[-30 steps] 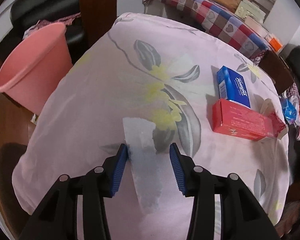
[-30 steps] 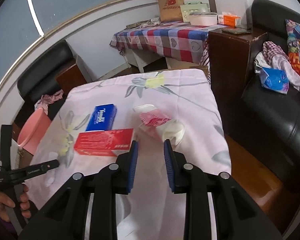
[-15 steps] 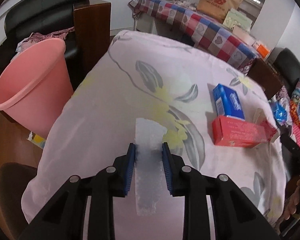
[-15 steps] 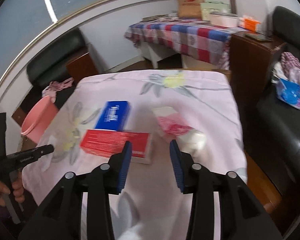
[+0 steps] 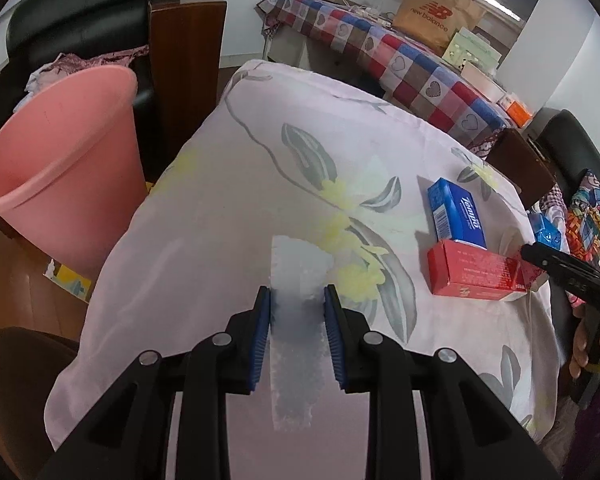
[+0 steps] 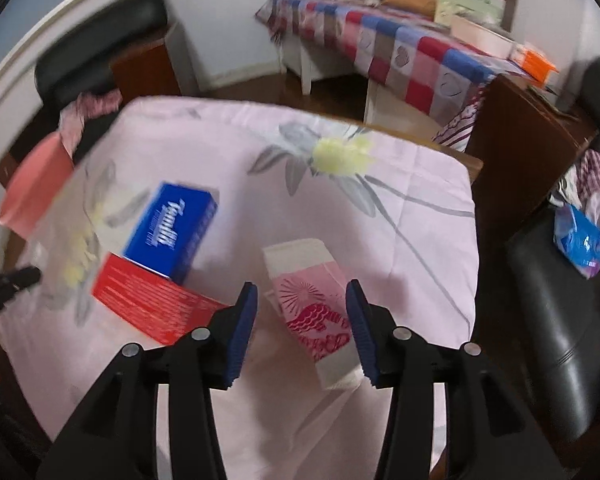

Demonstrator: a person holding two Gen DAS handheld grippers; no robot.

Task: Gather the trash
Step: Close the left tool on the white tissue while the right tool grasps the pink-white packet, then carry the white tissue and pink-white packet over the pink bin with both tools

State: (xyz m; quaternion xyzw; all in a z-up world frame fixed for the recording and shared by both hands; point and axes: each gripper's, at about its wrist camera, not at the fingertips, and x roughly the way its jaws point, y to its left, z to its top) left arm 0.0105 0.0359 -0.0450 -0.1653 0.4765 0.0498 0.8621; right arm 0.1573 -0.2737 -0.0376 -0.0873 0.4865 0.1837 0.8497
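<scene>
**Left gripper clamped a tissue strip; right gripper straddled a pink carton.**
The left gripper (image 5: 296, 300) pinched the white tissue strip (image 5: 298, 276), its long axis running along the fingers, with the pink bin (image 5: 60, 152) away to its left. The right gripper (image 6: 302, 300), jaws opening, stood either side of the pink carton (image 6: 314, 304), untouched and lying skewed; only the right view showed that carton whole.

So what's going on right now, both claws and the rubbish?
Left gripper shut on translucent plastic strip. Right gripper opening, straddling pink-and-white paper carton, not gripping. Round pink plastic bin unobstructed.
</scene>
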